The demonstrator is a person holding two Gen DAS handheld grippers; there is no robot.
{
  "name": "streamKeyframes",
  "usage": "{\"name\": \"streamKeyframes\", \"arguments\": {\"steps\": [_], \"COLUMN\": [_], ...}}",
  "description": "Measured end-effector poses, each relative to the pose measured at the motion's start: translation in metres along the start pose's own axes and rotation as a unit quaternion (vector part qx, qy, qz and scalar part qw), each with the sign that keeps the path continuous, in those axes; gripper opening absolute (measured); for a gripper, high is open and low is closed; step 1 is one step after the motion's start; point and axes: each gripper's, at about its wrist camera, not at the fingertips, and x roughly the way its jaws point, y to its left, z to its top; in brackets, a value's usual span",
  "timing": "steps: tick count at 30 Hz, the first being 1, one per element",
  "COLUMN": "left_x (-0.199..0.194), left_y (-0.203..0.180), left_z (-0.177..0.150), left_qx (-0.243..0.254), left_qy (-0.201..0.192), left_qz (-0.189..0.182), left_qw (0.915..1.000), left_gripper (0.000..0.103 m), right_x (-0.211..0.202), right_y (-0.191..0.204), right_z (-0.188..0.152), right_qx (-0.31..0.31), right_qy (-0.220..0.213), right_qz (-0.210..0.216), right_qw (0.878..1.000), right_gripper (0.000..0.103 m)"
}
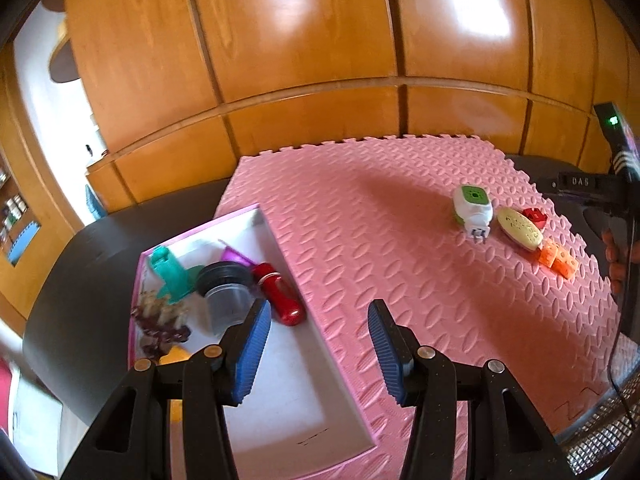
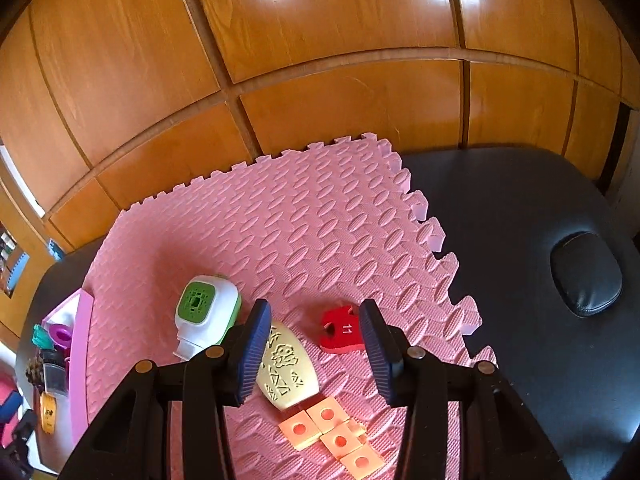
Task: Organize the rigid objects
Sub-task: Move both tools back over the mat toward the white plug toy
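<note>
**Operator:** Report claw status.

**Technician:** Left claw (image 1: 318, 354): jaws parted, nothing between the pads. It hangs over the near edge of the pink-rimmed box (image 1: 320, 360). Right claw (image 2: 316, 354): jaws parted, nothing gripped. It is aimed down at the loose items.

**Operator:** Locate the items.

**Technician:** Already in the box, bunched at its far end: a red bottle (image 1: 280, 294), a clear jar (image 1: 226, 292) and a teal piece (image 1: 172, 276). The near end stays bare, presumably to leave room for more. Still out on the pink foam mat (image 2: 320, 220): a white-and-green plug-in unit (image 2: 206, 312), a cream oval piece (image 2: 286, 368), a red tag (image 2: 340, 330) marked 11, and orange square tiles (image 2: 332, 432). They lie close together, well apart from the box.

**Operator:** Likely next target?

**Technician:** Judging by aim, the cream oval piece or the red tag; both sit in the gap between the right pads. The mat's texture should resist sliding during pickup.
</note>
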Motion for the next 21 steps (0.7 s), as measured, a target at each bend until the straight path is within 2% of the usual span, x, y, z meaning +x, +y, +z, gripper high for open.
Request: {"name": "streamKeyframes", "arguments": {"steps": [21], "left_x": [0.033], "left_y": [-0.056], "left_z": [0.033], "left_qx": [0.036], "left_qy": [0.010], "left_qz": [-0.040], "left_qw": [0.9985], "left_gripper": [0.051], "right_x": [-0.006], "right_y": [-0.022], "right_z": [0.007], "right_qx": [0.064], "right_qy": [-0.003], "right_qz": [0.012], "right_qw": [0.998], "right_gripper": [0.046]}}
